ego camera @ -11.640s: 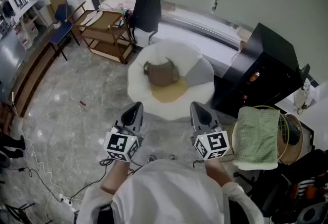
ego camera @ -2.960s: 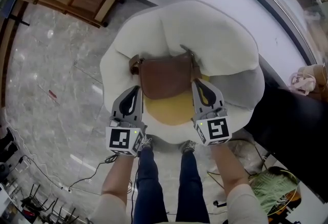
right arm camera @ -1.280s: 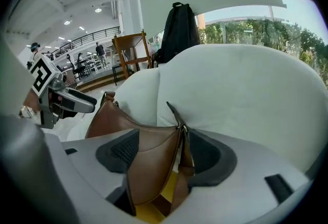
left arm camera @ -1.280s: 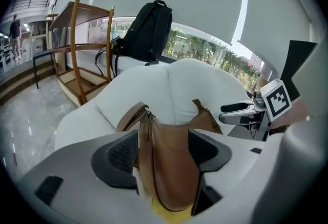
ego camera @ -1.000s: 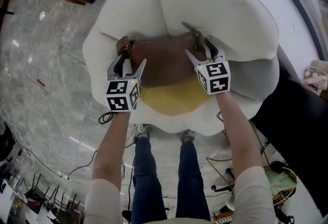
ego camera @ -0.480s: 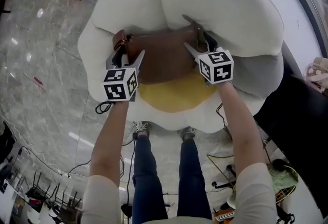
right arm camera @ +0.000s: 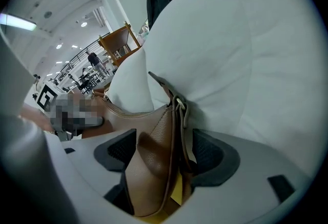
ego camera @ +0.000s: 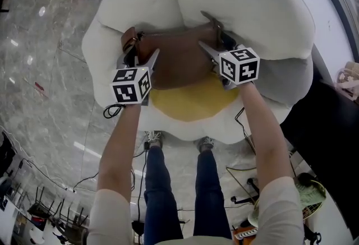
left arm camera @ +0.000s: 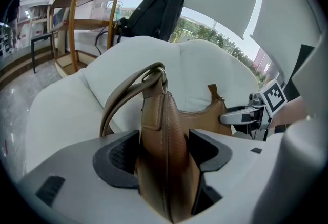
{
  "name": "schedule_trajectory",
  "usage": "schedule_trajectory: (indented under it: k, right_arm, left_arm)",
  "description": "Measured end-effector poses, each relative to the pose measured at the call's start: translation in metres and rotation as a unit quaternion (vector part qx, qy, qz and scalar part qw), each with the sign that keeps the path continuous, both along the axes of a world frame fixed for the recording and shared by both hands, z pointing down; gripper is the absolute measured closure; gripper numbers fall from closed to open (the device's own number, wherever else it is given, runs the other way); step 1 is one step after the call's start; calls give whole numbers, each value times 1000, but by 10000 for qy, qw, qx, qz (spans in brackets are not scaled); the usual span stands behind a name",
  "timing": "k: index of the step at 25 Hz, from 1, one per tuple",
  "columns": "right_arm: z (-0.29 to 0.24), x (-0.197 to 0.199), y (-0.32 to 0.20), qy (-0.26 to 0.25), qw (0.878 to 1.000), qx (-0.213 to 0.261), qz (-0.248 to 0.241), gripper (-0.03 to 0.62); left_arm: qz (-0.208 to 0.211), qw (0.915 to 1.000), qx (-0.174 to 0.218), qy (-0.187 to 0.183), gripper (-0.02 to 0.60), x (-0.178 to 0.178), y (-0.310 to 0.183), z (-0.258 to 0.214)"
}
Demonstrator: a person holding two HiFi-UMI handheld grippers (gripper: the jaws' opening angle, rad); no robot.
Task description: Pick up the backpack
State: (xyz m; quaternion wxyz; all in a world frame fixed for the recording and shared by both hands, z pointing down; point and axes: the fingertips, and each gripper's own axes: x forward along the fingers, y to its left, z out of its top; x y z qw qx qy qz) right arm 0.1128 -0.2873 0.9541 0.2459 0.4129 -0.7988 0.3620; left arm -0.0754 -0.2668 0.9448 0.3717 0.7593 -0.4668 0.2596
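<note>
A brown leather shoulder bag (ego camera: 179, 59) stands on its edge on a white armchair (ego camera: 241, 3), partly over a yellow cushion (ego camera: 190, 101). My left gripper (ego camera: 140, 56) is shut on the bag's left end (left arm camera: 169, 130), below where the strap (left arm camera: 128, 95) joins. My right gripper (ego camera: 216, 42) is shut on the bag's right end (right arm camera: 154, 166), with the leather dented between its pads. A black backpack (left arm camera: 154, 10) sits behind the chair, far from both grippers, and it also shows in the right gripper view (right arm camera: 159, 0).
A wooden shelf rack (left arm camera: 87, 18) stands behind the chair at the left. Grey marble floor (ego camera: 45, 87) with a cable (ego camera: 112, 110) lies left of the chair. A black cabinet (ego camera: 331, 120) is at the right. The person's legs (ego camera: 157, 182) stand against the chair's front.
Over the last second both grippers slid a little farther forward over the bag's two ends and their jaws came in against it. The bag stays on the chair.
</note>
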Motion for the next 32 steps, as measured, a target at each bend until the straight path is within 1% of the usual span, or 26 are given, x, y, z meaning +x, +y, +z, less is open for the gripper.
schedule_trajectory:
  k: [1,3,4,6,11,15,21,25,32]
  right_arm:
    - [1,-4,1,0,10000,-23,-58,267]
    - [3,-10,5,155,9997,-28,-184,267]
    - [4,-10,5,241,9996,-25,-166,267]
    - [4,-7,5,256,9997,-63,19,279]
    - [-5,-2,9,187,9993,-36,329,384]
    - [-15,-2,16,174,9986,80,490,428]
    - [-46,-7,35,256,9972,502,489,447]
    - [-69,-10,49,369,9959,703,441,451]
    - [-120,-4,51,340,9931,948,600,456]
  left_arm:
    - [12,10000,12,0,275,0,0,0]
    - [44,10000,29,-16,276,0,0,1]
    - [59,10000,31,-25,276,0,0,1]
    - [88,10000,19,-19,292,1,1,1]
    - [120,9998,36,132,352,3,8,-3]
    - [114,9997,71,194,384,4,14,-8]
    - [22,9995,190,245,417,0,35,-24]
    - [-2,9993,306,202,429,-2,49,-40]
    - [85,9978,647,150,439,3,44,-93]
